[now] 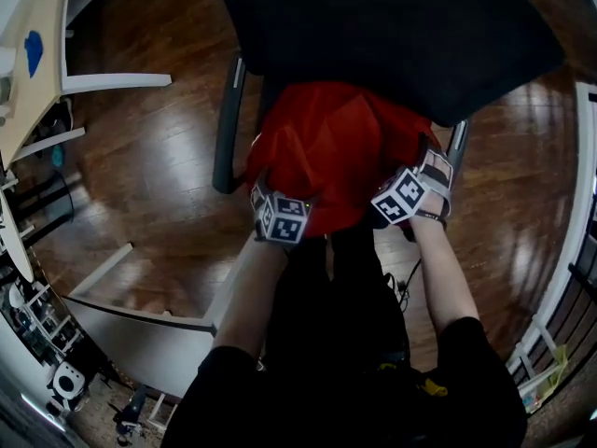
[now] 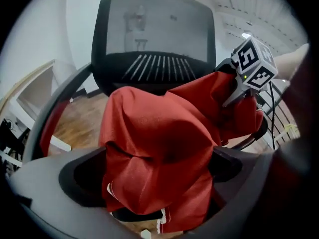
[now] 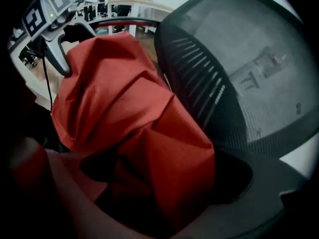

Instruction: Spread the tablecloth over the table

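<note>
Red fabric, crumpled: the tablecloth (image 1: 331,152) lies in a loose heap on the seat of a black office chair (image 1: 392,35), in front of its mesh backrest and between the armrests (image 1: 227,124). It is not yet on any worktop, and these views do not show which worktop it is meant for.

The left gripper (image 2: 158,171) and the right gripper (image 3: 164,178) both point steeply down into the near side of the heap, close beside each other. Each is released, with its jaws wide apart. A thick fold of cloth bulges between each pair of jaws but is not pinched.

Likely hazards:
- Each gripper may close on a bunched fold and not on an edge. The cloth would then lift as a lump and fail to open out.
- Both grippers may catch the same fold or layers lying on top of each other, so that drawing them apart twists the cloth.
- Only the left gripper view shows a white-trimmed hem (image 2: 162,218), low in the heap, so finding corners is uncertain.
- The hanging fabric may snag on an armrest or drag on the wooden floor (image 1: 140,175) as it is lifted.
- A shallow pinch may slip off the smooth weave.
</note>
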`<action>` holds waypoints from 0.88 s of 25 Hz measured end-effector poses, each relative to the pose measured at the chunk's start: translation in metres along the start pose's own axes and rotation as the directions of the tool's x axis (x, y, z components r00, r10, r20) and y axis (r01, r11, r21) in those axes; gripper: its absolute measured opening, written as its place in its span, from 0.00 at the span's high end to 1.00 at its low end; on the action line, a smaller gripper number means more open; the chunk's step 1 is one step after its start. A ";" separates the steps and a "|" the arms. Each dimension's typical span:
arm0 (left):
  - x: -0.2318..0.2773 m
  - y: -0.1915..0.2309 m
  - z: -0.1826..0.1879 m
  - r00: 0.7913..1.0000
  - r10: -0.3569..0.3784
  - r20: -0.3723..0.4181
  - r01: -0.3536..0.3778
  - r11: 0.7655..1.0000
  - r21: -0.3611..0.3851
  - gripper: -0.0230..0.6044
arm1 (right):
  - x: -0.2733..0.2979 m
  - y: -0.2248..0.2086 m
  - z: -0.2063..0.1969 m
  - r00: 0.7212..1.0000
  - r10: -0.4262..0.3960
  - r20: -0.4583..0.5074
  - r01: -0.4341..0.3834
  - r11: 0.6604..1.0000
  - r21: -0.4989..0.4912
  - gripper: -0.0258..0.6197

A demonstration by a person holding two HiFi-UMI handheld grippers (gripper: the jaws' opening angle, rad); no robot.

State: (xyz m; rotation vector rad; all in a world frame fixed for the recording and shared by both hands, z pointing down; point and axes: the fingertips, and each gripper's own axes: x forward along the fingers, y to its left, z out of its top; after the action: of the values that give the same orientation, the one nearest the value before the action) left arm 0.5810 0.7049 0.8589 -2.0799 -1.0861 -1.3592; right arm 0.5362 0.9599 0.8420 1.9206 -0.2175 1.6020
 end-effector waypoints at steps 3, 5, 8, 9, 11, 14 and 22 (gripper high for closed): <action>0.020 -0.004 -0.013 0.997 -0.021 -0.070 0.021 1.000 0.010 -0.02 | 0.020 0.005 0.010 0.999 0.047 -0.027 -0.047 0.999 -0.026 0.08; 0.036 -0.005 -0.024 0.993 -0.025 -0.117 0.028 0.999 0.020 -0.02 | 0.039 0.014 0.010 0.996 0.077 -0.051 -0.079 0.996 -0.030 0.08; 0.064 -0.006 -0.048 0.981 -0.033 -0.193 0.035 0.999 0.006 -0.02 | 0.075 0.034 -0.006 0.984 0.123 -0.128 -0.130 0.991 -0.044 0.08; 0.070 -0.007 -0.054 0.977 -0.034 -0.213 0.036 0.999 0.006 -0.02 | 0.086 0.041 -0.014 0.978 0.140 -0.156 -0.148 0.988 -0.043 0.08; 0.079 -0.011 -0.056 0.971 -0.040 -0.235 0.044 0.999 0.011 -0.02 | 0.103 0.056 -0.026 0.967 0.176 -0.186 -0.184 0.982 -0.030 0.13; 0.097 -0.016 -0.064 0.966 -0.042 -0.254 0.046 0.999 0.008 -0.02 | 0.117 0.072 -0.026 0.962 0.222 -0.162 -0.230 0.973 -0.034 0.31; 0.121 -0.015 -0.073 0.959 0.039 -0.280 -0.031 0.999 0.036 0.14 | 0.117 0.084 -0.022 0.949 0.266 -0.172 -0.280 0.958 -0.062 0.54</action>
State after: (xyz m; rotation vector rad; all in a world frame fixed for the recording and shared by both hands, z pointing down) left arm 0.5535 0.7077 0.9982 -1.8058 -0.9389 -1.5525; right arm 0.5061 0.9354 0.9823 1.7427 -0.4945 1.8868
